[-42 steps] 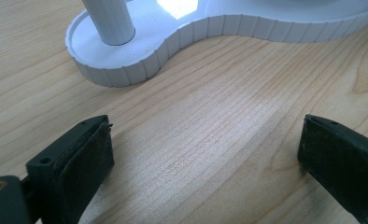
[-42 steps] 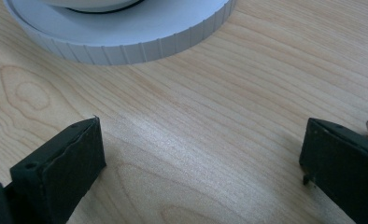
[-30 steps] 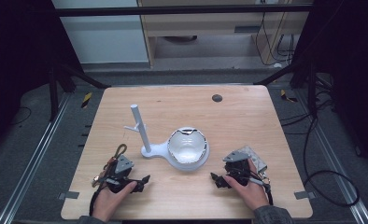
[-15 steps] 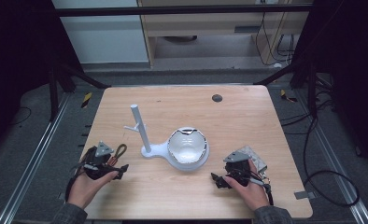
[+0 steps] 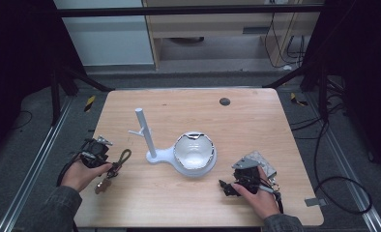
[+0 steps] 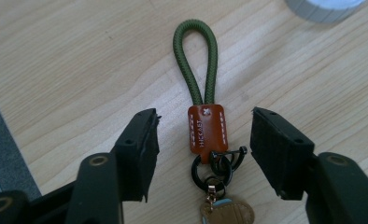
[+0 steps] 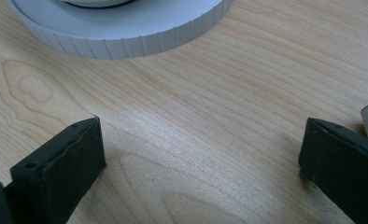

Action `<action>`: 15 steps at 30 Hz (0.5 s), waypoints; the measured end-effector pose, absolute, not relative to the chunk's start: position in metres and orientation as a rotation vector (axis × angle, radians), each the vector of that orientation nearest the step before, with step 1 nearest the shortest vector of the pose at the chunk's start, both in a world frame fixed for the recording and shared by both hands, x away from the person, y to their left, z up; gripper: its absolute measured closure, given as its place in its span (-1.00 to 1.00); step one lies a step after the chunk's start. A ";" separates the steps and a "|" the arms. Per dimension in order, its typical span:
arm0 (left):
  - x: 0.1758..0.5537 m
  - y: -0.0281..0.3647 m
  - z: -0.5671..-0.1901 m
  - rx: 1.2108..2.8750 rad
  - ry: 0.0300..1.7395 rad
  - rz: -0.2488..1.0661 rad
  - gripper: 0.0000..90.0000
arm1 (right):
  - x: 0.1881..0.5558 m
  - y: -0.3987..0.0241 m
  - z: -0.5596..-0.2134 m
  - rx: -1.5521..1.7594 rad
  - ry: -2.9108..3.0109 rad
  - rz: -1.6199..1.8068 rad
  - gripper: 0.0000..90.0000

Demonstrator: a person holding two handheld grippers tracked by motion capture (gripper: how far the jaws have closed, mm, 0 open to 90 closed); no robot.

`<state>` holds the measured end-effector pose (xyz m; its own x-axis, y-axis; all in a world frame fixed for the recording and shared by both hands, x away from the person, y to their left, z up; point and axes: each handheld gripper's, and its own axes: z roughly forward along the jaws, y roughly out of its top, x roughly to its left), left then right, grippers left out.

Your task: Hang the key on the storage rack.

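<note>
A pale wooden desk [image 5: 256, 121] stands on a grey floor, with dark frame rails along both sides and a light cabinet behind it. Near the desk centre sits a white stand [image 5: 152, 145], an upright post with a short side peg rising from a flat base that widens into a round dish [image 5: 194, 151]. A small dark disc [image 5: 224, 101] lies toward the far edge. At the near left, the left claw [image 5: 112, 168] is held by the person's left hand [image 5: 80, 175] over a keychain [image 5: 115, 166] that lies flat on the desk. In the left gripper view, the keychain consists of a green cord loop [image 6: 195, 60], a brown leather tab [image 6: 208, 127], black rings [image 6: 215, 165] and a small pendant [image 6: 226, 212]. The jaws have just been closing; they stand on either side of the leather tab with a visible gap on each side, so the left claw remains released and grasps nothing. At the near right, the right claw [image 5: 226, 186] rests in the right hand [image 5: 258, 195], just in front of the dish. In the right gripper view, its jaws stand wide apart over bare wood, released, with the ribbed dish rim [image 7: 126, 39] beyond them.
</note>
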<state>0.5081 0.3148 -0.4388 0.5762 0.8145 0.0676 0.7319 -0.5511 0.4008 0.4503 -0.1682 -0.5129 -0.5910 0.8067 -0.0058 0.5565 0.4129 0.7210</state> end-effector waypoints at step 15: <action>0.526 0.305 -0.454 2.598 1.256 0.255 0.17 | 0.450 -0.168 -0.513 1.171 2.325 0.986 -0.99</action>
<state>0.5261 0.3045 -0.4541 0.6143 0.7875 0.0505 0.7449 -0.5998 0.2921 0.4502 -0.1685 -0.5129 -0.5936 0.8047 -0.0039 0.5565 0.4140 0.7204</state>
